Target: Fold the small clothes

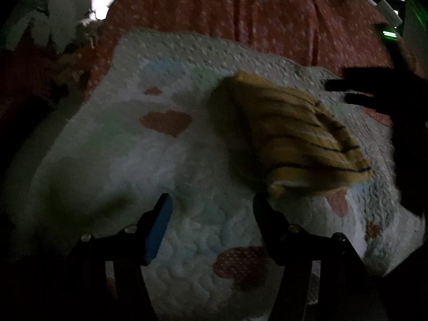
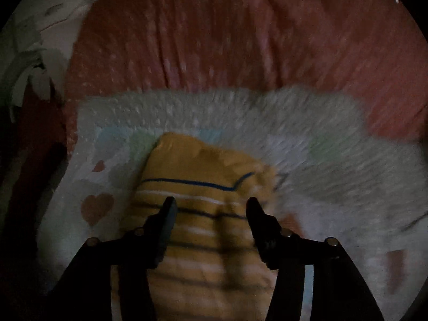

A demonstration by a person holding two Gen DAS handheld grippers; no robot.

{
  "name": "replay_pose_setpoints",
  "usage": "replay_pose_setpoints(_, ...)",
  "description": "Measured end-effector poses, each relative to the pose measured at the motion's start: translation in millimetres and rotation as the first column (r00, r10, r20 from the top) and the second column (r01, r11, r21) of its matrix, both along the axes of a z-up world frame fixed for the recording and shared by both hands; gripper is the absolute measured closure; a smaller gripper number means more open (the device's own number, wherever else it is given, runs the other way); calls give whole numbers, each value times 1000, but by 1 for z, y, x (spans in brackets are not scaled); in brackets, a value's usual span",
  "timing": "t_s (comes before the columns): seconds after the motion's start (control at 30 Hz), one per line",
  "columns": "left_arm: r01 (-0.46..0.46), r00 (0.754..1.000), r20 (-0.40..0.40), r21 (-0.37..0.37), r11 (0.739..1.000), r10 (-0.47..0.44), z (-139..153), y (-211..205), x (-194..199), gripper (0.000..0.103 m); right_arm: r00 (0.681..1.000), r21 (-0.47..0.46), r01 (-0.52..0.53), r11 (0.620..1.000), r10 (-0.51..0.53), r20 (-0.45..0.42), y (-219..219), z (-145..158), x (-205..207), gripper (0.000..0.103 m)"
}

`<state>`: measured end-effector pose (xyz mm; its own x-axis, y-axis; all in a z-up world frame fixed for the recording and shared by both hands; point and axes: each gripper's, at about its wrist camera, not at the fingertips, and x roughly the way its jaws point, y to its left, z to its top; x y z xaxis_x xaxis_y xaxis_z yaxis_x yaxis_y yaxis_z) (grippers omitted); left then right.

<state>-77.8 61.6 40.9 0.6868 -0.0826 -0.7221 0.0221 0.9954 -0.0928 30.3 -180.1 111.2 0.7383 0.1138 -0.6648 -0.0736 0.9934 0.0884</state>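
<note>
Yellow striped garment point(image 1: 291, 136) lies folded into a compact bundle on the white quilted mat point(image 1: 165, 160), which is spread over the red dotted bedsheet point(image 1: 240, 8); in your left wrist view the bundle sits toward the mat's right side, its dark thin stripes running across it and a folded edge showing pale at the near end. Your left tongs point(image 1: 211, 208) are spread wide with nothing between the fingers; the blue pad on the left finger faces bare mat, and the right fingertip is just beside the garment's near corner, though you cannot tell from the picture whether it touches. Your right tongs point(image 2: 211, 206) are also spread wide and hold nothing; in your right wrist view they hang over the garment point(image 2: 203, 200), both fingertips lying over the striped cloth, and contact cannot be judged. That view is blurred. The mat point(image 2: 334, 165) carries pink hearts and pale blue and green patches, and the bedsheet point(image 2: 227, 40) shows beyond its far edge. From the left view your right tongs appear as a dark shape point(image 1: 355, 91) at the mat's right edge, just past the garment. Some pale crumpled cloth point(image 2: 29, 48) lies at the bed's far left corner.
</note>
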Motion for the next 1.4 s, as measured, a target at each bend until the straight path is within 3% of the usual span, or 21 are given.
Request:
replay_pose_setpoints(0.07,-27,999,27,23,999,26,3,1,-3,38,994,-61,45,997,-38,105,-3,14,-37,33)
replay_pose_setpoints(0.13,-44,998,42,46,998,42,5,2,-6,38,960,-136,146,980,-107,260,-5,25,-88,6)
replay_pose_setpoints(0.17,-53,997,53,64,997,49,8,1,-9,38,939,-152,184,971,-128,320,-5,27,-106,0)
replay_pose_setpoints(0.23,-69,994,86,89,994,62,18,0,-15,37,875,-193,244,950,-130,466,0,24,-145,0)
replay_pose_setpoints(0.27,-84,990,118,99,992,72,27,-1,-21,35,866,-225,252,941,-115,487,4,20,-152,0)
replay_pose_setpoints(0.33,-110,982,165,103,989,92,46,-2,-30,18,905,-330,225,917,-71,419,12,3,-150,0)
replay_pose_setpoints(0.37,-126,975,196,100,987,105,60,-3,-37,15,938,-371,190,909,-57,342,14,-7,-145,0)
replay_pose_setpoints(0.4,-137,968,224,101,985,112,73,-5,-44,10,948,-379,185,907,-63,312,14,-12,-144,0)
replay_pose_setpoints(0.53,-159,918,385,148,976,91,127,-18,-75,0,919,-347,233,908,-89,384,15,-15,-166,0)
replay_pose_setpoints(0.63,-180,873,482,184,966,71,146,-32,-86,0,931,-346,196,918,-63,359,16,-19,-169,0)
replay_pose_setpoints(0.7,-96,903,429,185,978,7,148,-44,-78,0,946,-323,168,931,-60,319,12,-24,-168,0)
replay_pose_setpoints(0.77,-10,949,312,182,983,-48,137,-57,-66,0,956,-279,148,949,-65,285,10,-33,-166,0)
replay_pose_setpoints(0.9,53,985,151,193,980,-83,99,-75,-56,0,971,-238,135,962,-80,227,3,-45,-162,0)
replay_pose_setpoints(1.07,103,995,-2,138,985,-104,62,-82,-51,0,985,-208,122,970,-92,149,-4,-60,-157,0)
replay_pose_setpoints(1.4,108,992,-68,88,990,-102,42,-79,-45,0,994,-187,90,978,-77,77,0,-72,-152,0)
